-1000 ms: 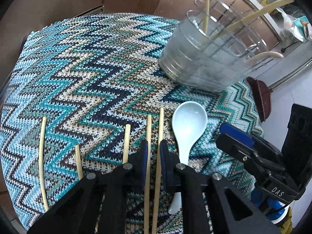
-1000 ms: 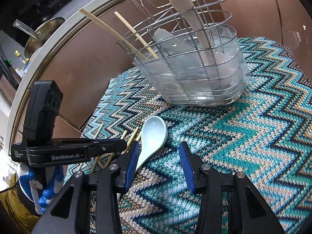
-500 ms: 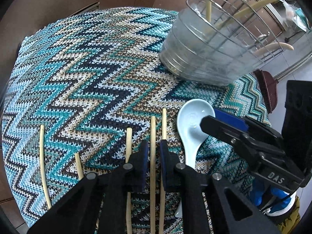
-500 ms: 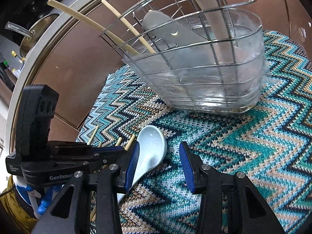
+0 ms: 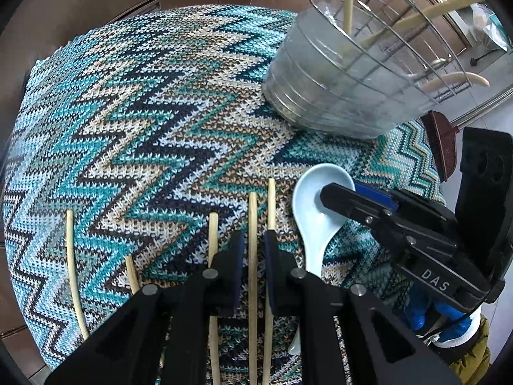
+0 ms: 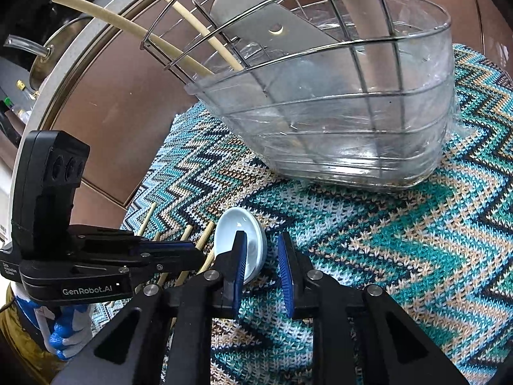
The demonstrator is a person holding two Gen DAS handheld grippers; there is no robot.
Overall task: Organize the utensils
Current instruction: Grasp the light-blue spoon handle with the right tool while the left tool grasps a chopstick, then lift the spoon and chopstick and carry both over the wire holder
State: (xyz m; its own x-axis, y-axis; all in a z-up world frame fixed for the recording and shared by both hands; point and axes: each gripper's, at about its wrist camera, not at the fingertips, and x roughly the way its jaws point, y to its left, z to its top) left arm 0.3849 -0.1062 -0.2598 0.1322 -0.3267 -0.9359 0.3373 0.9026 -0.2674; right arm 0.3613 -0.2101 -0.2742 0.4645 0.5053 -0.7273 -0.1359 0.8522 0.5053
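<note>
A pale blue ceramic spoon (image 5: pixel 314 221) lies on the zigzag knit cloth (image 5: pixel 160 112), to the right of several loose chopsticks (image 5: pixel 212 234). My left gripper (image 5: pixel 254 235) hovers low with its jaws almost together. One chopstick (image 5: pixel 253 211) runs through the narrow gap, and no pad is seen pressing it. My right gripper (image 6: pixel 261 235) is closing. Its left pad sits inside the spoon (image 6: pixel 231 227) bowl, its right pad outside the rim with a gap still showing. A wire rack in a clear tray (image 6: pixel 352 134) holds chopsticks and spoons behind.
The rack (image 5: pixel 336 96) stands at the cloth's far right edge. Brown cabinet fronts (image 5: pixel 96 0) lie beyond the cloth. A dark red brush (image 5: pixel 442 147) leans off the right edge. A blue-gloved hand (image 6: pixel 64 337) holds the left gripper (image 6: pixel 195 253).
My right gripper came forward and down onto the spoon's bowl and its jaws narrowed a lot. The left gripper shifted slightly over the chopsticks, its jaws unchanged.
</note>
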